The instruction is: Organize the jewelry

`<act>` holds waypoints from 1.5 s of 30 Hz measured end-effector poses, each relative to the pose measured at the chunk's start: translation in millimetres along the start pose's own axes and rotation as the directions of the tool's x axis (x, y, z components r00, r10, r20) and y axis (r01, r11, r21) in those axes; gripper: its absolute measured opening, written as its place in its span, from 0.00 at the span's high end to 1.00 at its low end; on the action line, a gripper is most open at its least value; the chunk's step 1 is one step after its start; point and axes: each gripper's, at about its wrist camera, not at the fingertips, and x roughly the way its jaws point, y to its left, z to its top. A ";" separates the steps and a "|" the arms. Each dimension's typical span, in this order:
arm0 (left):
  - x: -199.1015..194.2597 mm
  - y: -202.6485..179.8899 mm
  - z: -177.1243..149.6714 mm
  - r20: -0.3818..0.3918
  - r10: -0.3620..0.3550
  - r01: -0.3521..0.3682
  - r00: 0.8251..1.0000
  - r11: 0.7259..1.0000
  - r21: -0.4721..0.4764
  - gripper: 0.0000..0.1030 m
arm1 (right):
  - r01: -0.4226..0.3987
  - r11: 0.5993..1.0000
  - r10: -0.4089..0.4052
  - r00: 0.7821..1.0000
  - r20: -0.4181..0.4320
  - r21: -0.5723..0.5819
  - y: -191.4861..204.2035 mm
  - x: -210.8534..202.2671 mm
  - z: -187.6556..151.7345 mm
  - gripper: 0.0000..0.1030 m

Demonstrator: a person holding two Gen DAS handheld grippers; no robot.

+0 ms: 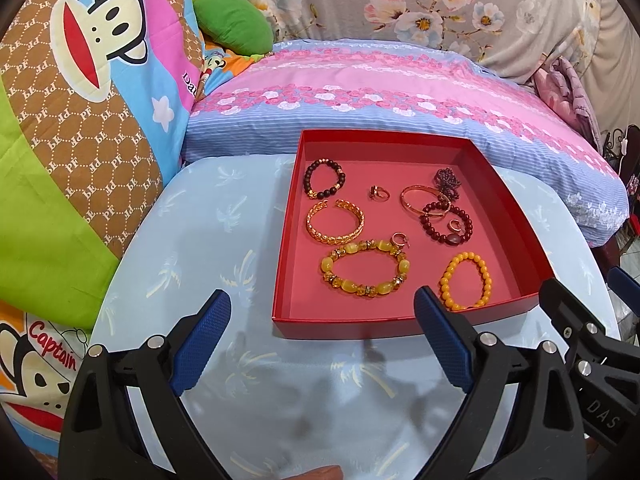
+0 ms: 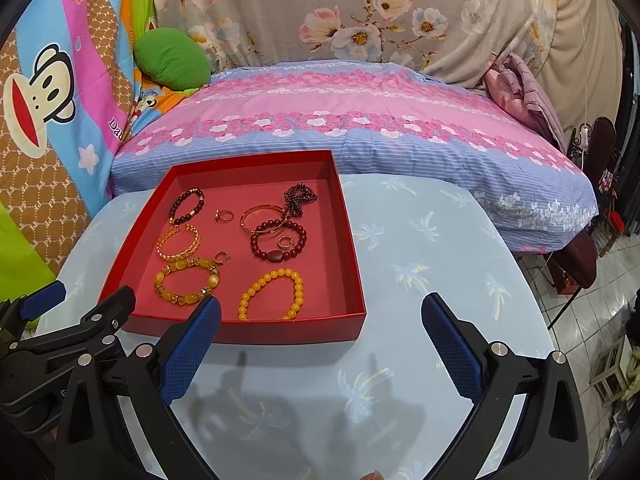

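Note:
A shallow red box [image 1: 404, 326] [image 2: 248, 330] sits on a light blue table [image 1: 208, 240] [image 2: 420, 248]. Inside lie several pieces: a dark bead bracelet [image 1: 324, 178], a gold cuff [image 1: 335, 222], a yellow stone bracelet [image 1: 365, 269] [image 2: 186, 282], an orange bead bracelet [image 1: 466, 280] [image 2: 271, 295], a maroon bead bracelet [image 1: 446, 220] [image 2: 279, 240], a thin gold bangle [image 1: 420, 196], a dark bead necklace [image 1: 447, 180] and small rings [image 1: 379, 193]. My left gripper [image 1: 322, 322] is open and empty before the box's front edge. My right gripper [image 2: 320, 328] is open and empty at the box's front right corner.
A pink and blue floral pillow [image 1: 380, 92] [image 2: 340, 120] lies behind the table. Cartoon monkey bedding [image 1: 80, 80] rises at the left, with a green cushion [image 1: 232, 22]. A tiled floor with stools [image 2: 608, 360] drops off at the right.

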 end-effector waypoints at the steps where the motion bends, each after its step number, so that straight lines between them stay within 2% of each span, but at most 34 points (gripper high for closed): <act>1: 0.1 0.0 0.0 0.000 0.000 0.000 1.000 1.000 0.000 0.14 | 0.001 1.000 -0.001 1.000 0.000 -0.001 0.0 0.1 -0.1 0.06; 45: 4.9 -2.4 3.6 -0.009 0.018 -0.018 1.000 1.000 0.025 0.16 | -0.003 1.000 0.003 1.000 -0.014 0.012 -8.3 3.6 -6.4 0.06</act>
